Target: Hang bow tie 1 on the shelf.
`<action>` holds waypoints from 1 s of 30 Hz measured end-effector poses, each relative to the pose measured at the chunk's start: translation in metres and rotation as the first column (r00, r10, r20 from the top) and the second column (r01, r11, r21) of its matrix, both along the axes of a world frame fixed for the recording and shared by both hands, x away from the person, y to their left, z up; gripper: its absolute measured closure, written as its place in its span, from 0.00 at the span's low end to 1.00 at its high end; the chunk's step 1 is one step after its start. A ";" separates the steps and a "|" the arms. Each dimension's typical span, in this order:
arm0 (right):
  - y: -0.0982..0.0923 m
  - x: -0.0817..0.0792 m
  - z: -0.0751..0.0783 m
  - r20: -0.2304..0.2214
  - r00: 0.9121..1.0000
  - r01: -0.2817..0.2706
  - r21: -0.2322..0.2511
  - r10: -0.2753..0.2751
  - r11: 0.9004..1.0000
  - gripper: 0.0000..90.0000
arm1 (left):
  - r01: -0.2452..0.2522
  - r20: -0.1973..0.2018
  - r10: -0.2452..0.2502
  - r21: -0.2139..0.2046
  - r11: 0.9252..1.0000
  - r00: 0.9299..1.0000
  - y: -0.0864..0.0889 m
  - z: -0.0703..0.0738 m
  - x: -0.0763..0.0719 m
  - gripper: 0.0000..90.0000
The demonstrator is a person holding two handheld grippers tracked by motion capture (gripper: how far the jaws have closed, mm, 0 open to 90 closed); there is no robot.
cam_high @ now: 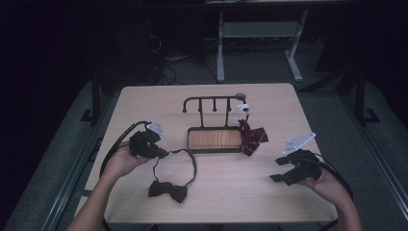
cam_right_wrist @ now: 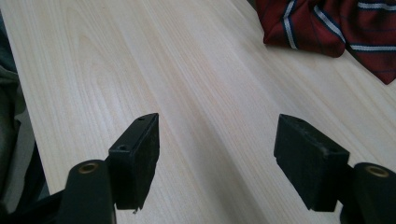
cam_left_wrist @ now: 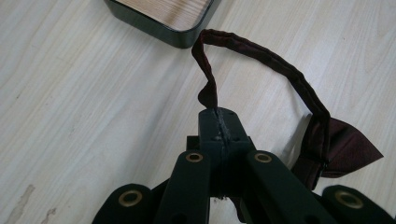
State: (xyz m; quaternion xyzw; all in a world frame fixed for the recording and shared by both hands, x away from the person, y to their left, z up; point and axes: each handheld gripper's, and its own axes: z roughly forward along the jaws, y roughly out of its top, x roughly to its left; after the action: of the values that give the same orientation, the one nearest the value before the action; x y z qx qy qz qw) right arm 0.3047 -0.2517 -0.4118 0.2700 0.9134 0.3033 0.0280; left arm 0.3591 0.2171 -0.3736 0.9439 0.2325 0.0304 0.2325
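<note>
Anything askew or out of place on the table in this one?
Yes: the striped tie lies crumpled against the wooden-based rack instead of hanging from its hooks. The dark bow tie sits flat, its strap pinched in the left gripper.

No text, label, brand, number or sign can be read anywhere in these views.
</note>
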 end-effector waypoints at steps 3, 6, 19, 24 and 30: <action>0.000 0.000 0.001 0.001 1.000 0.000 0.003 0.000 1.000 0.34 | 0.004 0.002 -0.004 -0.002 1.000 1.000 0.000 0.003 -0.002 1.00; -0.001 0.000 0.001 0.001 1.000 0.002 0.002 -0.002 1.000 0.34 | 0.014 0.000 -0.014 -0.011 1.000 1.000 0.000 0.006 -0.003 1.00; 0.000 0.000 0.001 0.003 1.000 0.002 -0.005 -0.002 1.000 0.34 | 0.037 -0.002 -0.037 0.000 0.999 0.999 -0.002 0.013 -0.005 1.00; 0.002 0.000 -0.001 -0.002 1.000 -0.004 -0.011 0.004 1.000 0.34 | 0.030 -0.001 -0.030 -0.017 0.999 1.000 -0.002 0.013 0.000 1.00; 0.002 0.000 -0.001 -0.002 1.000 -0.001 -0.011 0.001 1.000 0.33 | 0.047 0.014 -0.046 -0.021 0.999 0.999 -0.005 0.025 -0.002 1.00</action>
State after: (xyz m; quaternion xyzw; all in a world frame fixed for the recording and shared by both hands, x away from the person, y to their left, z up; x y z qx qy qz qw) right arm 0.3051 -0.2497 -0.4127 0.2695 0.9152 0.2983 0.0285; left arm 0.3568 0.2118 -0.3483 0.9463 0.2092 0.0288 0.2449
